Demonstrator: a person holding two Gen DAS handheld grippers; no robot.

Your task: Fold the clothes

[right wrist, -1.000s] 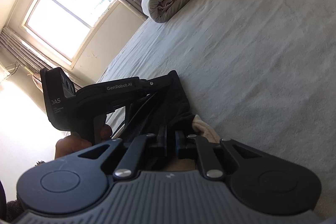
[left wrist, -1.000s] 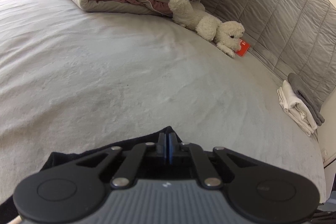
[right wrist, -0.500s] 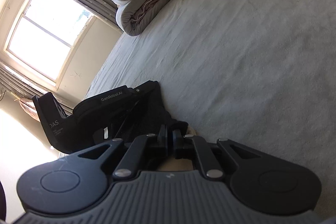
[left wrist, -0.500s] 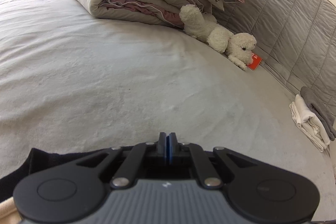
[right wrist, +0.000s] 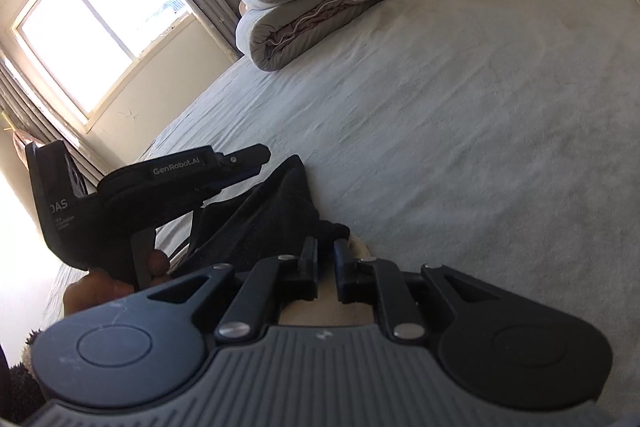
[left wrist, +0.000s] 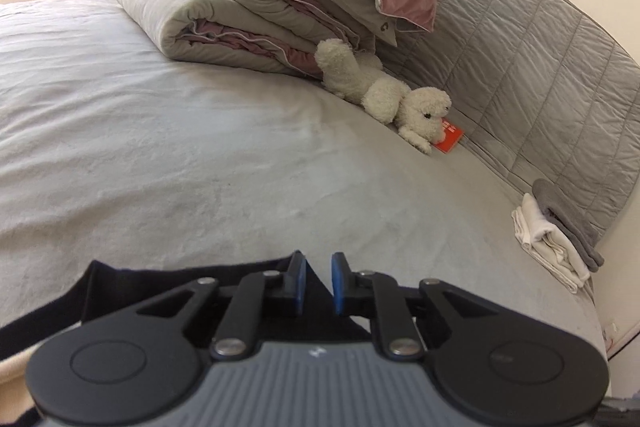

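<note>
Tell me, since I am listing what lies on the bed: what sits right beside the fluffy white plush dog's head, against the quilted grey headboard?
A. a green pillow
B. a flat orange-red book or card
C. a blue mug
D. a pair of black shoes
B: a flat orange-red book or card lies at the fluffy white plush dog's head, by the quilted grey headboard.

black garment [left wrist: 120,291] mostly hidden under hand-held gripper [left wrist: 319,285]

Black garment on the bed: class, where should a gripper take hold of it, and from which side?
Grip the black garment at its thin far hem, coming low from the near bed edge; it lies flat on the grey bedsheet, so only edges offer something to pinch.
</note>
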